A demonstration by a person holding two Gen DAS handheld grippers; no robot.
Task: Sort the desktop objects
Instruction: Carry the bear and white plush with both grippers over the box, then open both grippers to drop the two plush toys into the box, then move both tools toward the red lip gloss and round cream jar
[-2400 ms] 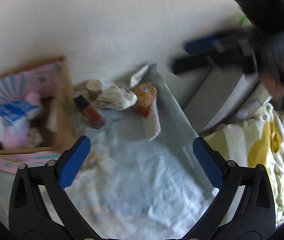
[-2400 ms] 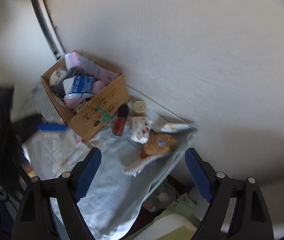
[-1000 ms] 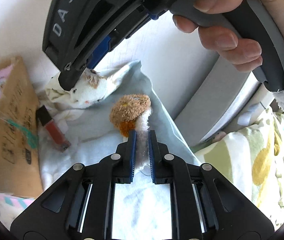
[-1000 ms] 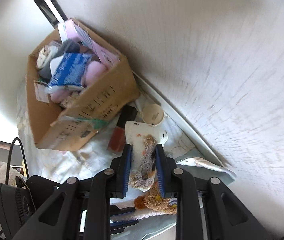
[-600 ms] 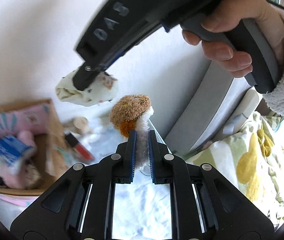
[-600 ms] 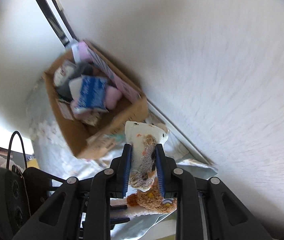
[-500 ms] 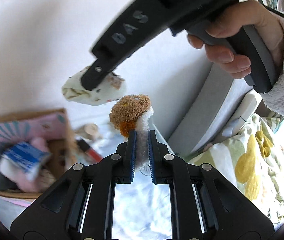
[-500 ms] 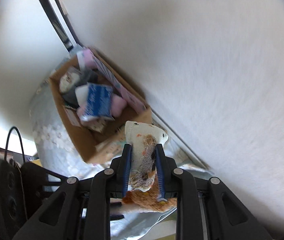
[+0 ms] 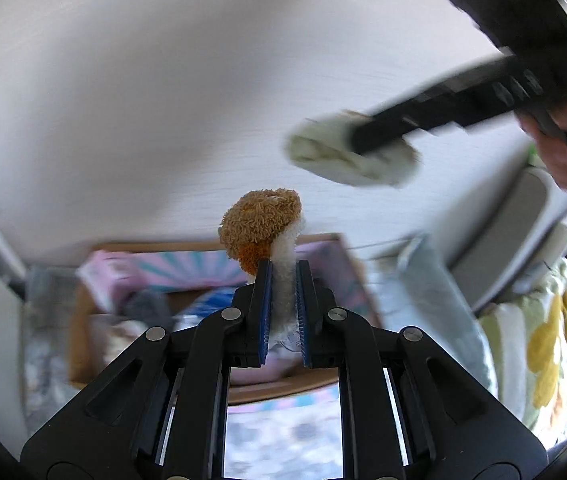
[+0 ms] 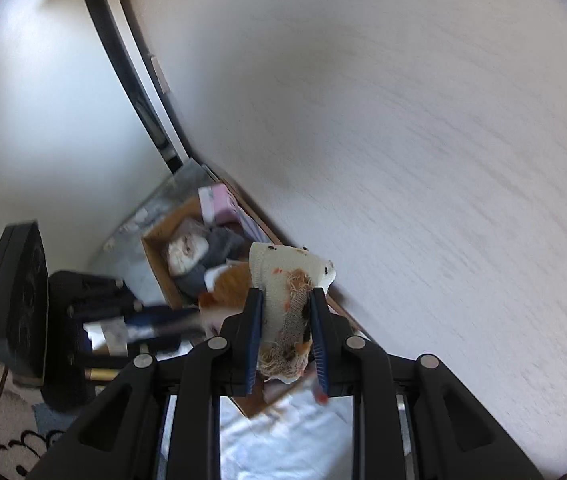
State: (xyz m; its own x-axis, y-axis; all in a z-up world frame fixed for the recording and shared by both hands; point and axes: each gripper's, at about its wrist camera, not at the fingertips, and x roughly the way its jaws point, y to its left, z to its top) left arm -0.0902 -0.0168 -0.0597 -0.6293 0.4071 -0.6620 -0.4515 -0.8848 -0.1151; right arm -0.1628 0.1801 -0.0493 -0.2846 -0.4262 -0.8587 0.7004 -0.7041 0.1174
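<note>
Brown plush toy (image 9: 261,224) pinched by its white lower part between the blue pads of the left hand-held gripper (image 9: 282,300), jaws nearly closed on it, fuzzy brown head sticking up past the fingertips. Held up in the air over the cardboard box (image 9: 83,320), in front of the pale wall (image 9: 163,80). Seen from the right wrist view as an orange-brown patch (image 10: 229,286) above the box's open top.

Cream cloth toy (image 10: 291,276) with orange, grey and black patches clamped in the right hand-held gripper (image 10: 285,320), jaws drawn in tight around its middle, top end poking out beyond the pads. Also aloft, above the box's near wall (image 10: 155,264) and close to the wall. From the left wrist view, blurred, up and to the right of the box (image 9: 347,156), with a bare hand (image 9: 563,148) on the black handle.

Inside the box: a pink package (image 10: 219,204) against the far side, a grey soft item (image 10: 219,244), a white bundle (image 10: 187,250), something blue (image 9: 211,300); too blurred to name further. Pink striped flap (image 9: 199,270) along the box's back edge.

Box resting on a light blue sheet (image 9: 423,292). Right of the box, a grey slab (image 9: 523,232) leaning, and a yellow-flowered quilt (image 9: 543,340). Left of the box, a dark vertical frame (image 10: 123,72) running up the wall.
</note>
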